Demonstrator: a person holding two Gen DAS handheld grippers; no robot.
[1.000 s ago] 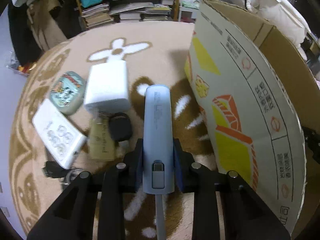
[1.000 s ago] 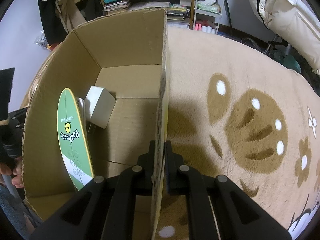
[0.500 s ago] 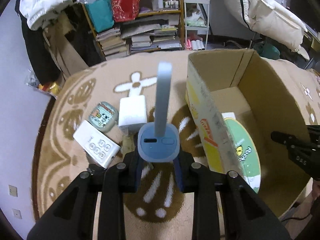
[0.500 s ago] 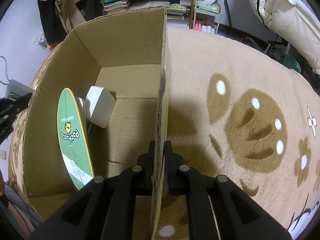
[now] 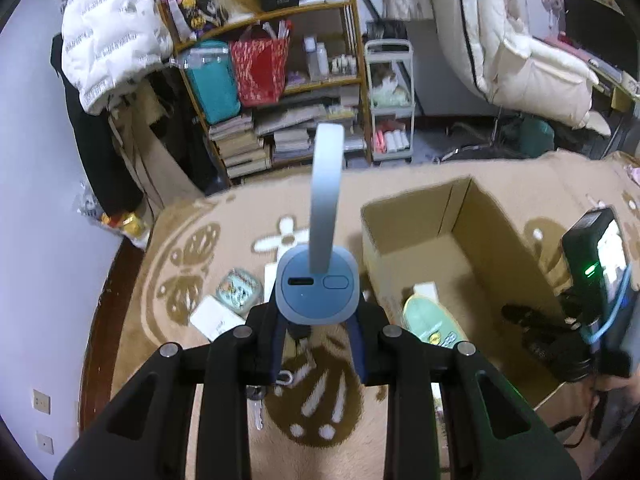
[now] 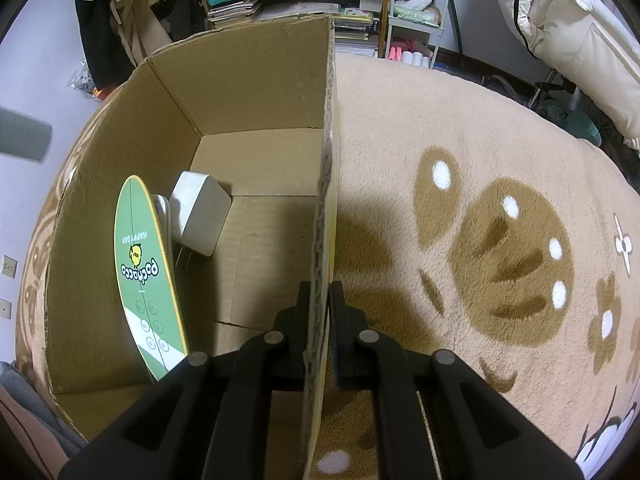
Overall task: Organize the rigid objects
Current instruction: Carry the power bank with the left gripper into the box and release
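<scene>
on the rug (image 6: pixel 460 128), one box (image 6: pixel 248 112) pinched by right gripper (image 6: pixel 319 312); left gripper (image 5: pixel 318 320) pinches one blue device (image 5: pixel 318 292).

1. A beige plush rug (image 5: pixel 224 240) with brown paw prints and white flower shapes covers the floor below and ahead of the jaws
2. Dark floor shows at the rug's left edge
3. A pale lilac wall (image 5: pixel 36 208) stands to the left, with wall sockets (image 5: pixel 42 402) low on it
4. Straight ahead, a wooden shelf unit (image 5: pixel 280 92) holds stacked books, a red bag and a teal container
5. A white trolley (image 5: pixel 390 100) stands just right of it
6. A white padded jacket (image 5: pixel 108 32) hangs upper left
7. Cream bedding (image 5: pixel 520 52) is heaped upper right
</scene>
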